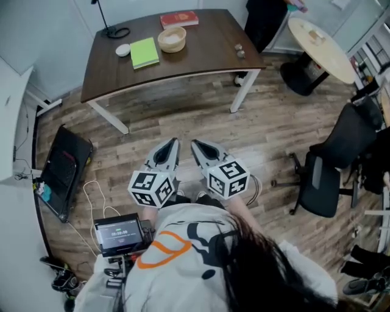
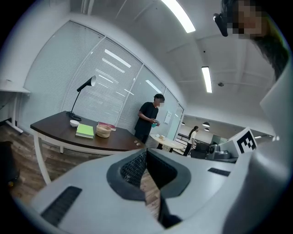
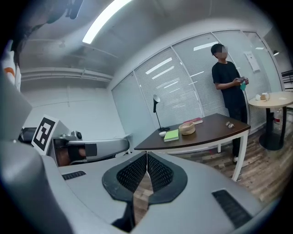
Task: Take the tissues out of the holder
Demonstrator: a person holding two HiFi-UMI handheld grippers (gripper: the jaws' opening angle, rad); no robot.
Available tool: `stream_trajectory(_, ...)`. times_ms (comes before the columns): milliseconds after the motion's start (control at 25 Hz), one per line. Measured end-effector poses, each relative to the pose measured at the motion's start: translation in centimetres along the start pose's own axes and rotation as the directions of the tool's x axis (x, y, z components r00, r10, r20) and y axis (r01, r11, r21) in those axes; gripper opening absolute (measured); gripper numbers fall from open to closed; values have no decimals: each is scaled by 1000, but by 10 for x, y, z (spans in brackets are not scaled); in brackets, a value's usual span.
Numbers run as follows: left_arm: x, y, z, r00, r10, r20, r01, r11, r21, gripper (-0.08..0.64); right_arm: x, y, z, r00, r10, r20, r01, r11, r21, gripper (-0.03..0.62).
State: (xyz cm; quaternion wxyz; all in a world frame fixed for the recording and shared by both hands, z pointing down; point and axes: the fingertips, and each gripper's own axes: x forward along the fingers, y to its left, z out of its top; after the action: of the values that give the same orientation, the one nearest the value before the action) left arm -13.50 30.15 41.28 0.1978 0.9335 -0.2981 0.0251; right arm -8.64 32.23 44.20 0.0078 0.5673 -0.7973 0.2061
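A round bamboo holder (image 1: 172, 39) with white tissue in it stands on the dark wooden table (image 1: 201, 58) far ahead of me; it also shows in the left gripper view (image 2: 104, 131) and the right gripper view (image 3: 187, 128). Both grippers are held close to my body, over the wooden floor and well short of the table. My left gripper (image 1: 172, 141) points at the table with its jaws together and nothing between them (image 2: 145, 151). Beside it, my right gripper (image 1: 196, 144) is likewise shut and empty (image 3: 147, 154).
On the table lie a green notebook (image 1: 144, 52), a small white bowl (image 1: 123, 50), a red book (image 1: 180, 19) and a lamp base (image 1: 116, 31). A person (image 3: 229, 87) stands by a round table (image 1: 320, 39). A black chair (image 1: 332, 164) is right; a screen device (image 1: 120, 233) is on the floor left.
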Motion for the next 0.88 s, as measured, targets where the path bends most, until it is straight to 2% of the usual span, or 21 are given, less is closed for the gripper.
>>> stream_trajectory(360, 8, 2, 0, 1000, 27, 15, -27, 1000, -16, 0, -3, -10, 0, 1000, 6, -9, -6, 1000, -10, 12)
stream_trajectory(600, 30, -20, -21, 999, 40, 0, -40, 999, -19, 0, -15, -48, -7, 1000, 10, -11, -10, 1000, 6, 12)
stream_trajectory(880, 44, 1, -20, 998, 66, -20, -67, 997, -25, 0, 12, -56, -6, 999, 32, -26, -32, 999, 16, 12)
